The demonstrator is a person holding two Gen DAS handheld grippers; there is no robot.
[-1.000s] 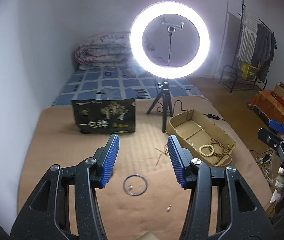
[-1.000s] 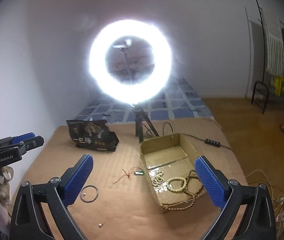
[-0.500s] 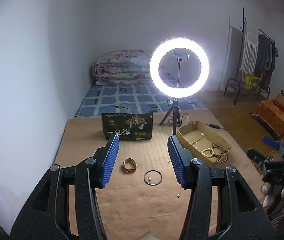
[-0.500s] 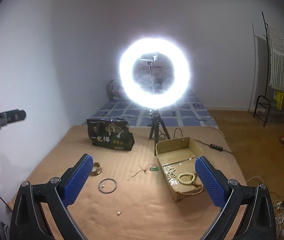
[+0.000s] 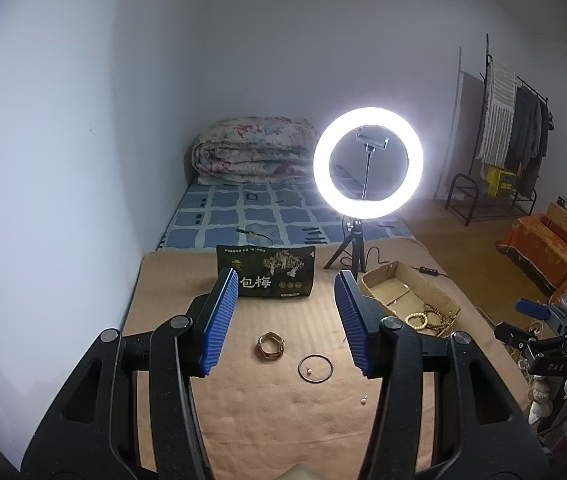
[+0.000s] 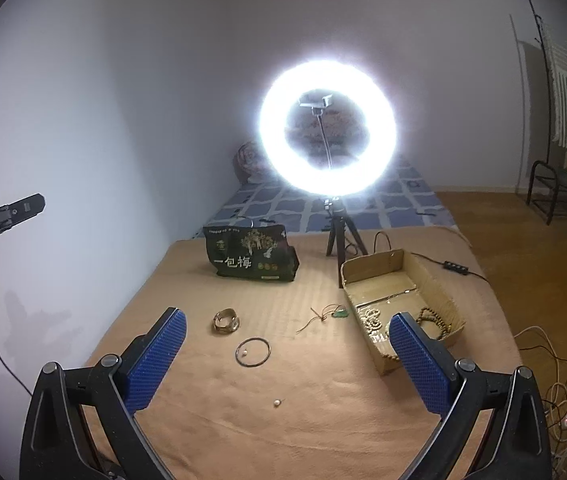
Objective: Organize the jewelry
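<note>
Left wrist view, nearest first: the left gripper (image 5: 285, 324) is held above a tan cloth surface (image 5: 267, 420) with its blue-padded jaws parted to a moderate gap and nothing between them. Past the jaws lie a small loose bead (image 5: 362, 400), a thin dark bangle (image 5: 315, 367) with a second small bead (image 5: 309, 371) inside its ring, and a chunky gold-toned bracelet (image 5: 270, 346) just left of the bangle. Right wrist view: the right gripper (image 6: 285, 360) has its jaws spread wide and empty, held above the same cloth. From this side the loose bead (image 6: 277, 402) is closest, then the bangle (image 6: 253, 353), then the bracelet (image 6: 226, 321); all three rest apart from one another. To the right, a red-corded pendant (image 6: 333, 314) with a green stone lies on the cloth just beside a shallow cardboard box (image 6: 379, 270). Strings of wooden and pale prayer beads (image 6: 427, 320) are piled in the near end of the box, one strand hanging over its front wall. Behind these stands a dark printed snack bag (image 6: 249, 256), upright, and a lit ring light (image 6: 327, 128) on a small tripod. Farthest back are a blue checked mattress (image 5: 243, 216) carrying a rolled floral quilt (image 5: 251, 150), and a clothes rack (image 5: 511, 132) at the right wall.
</note>
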